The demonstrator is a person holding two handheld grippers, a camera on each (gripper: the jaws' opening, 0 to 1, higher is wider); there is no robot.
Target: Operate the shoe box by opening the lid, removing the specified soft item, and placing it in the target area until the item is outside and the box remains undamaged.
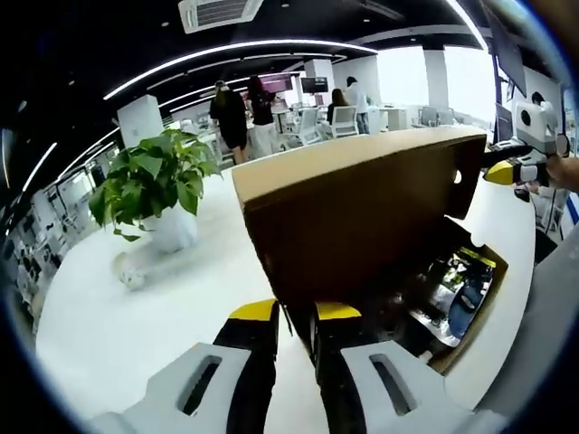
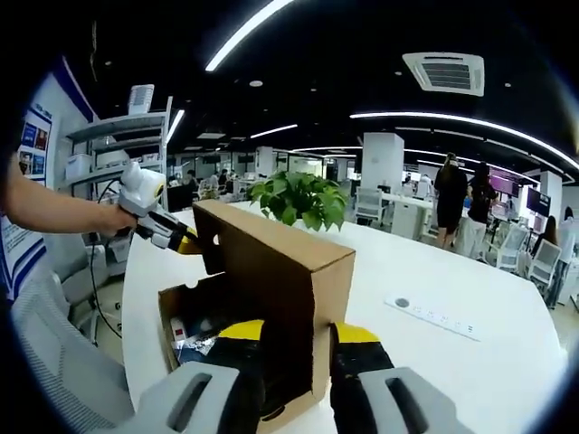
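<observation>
While both hand-held grippers (image 1: 294, 312) (image 2: 298, 333) pinch the raised lid (image 1: 362, 208), a power strip (image 2: 432, 316) appears beyond the right.

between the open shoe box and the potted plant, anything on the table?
Bare white table between the shoe box and the potted plant in the left gripper view; a pale object lies beside the pot, off that line.
</observation>
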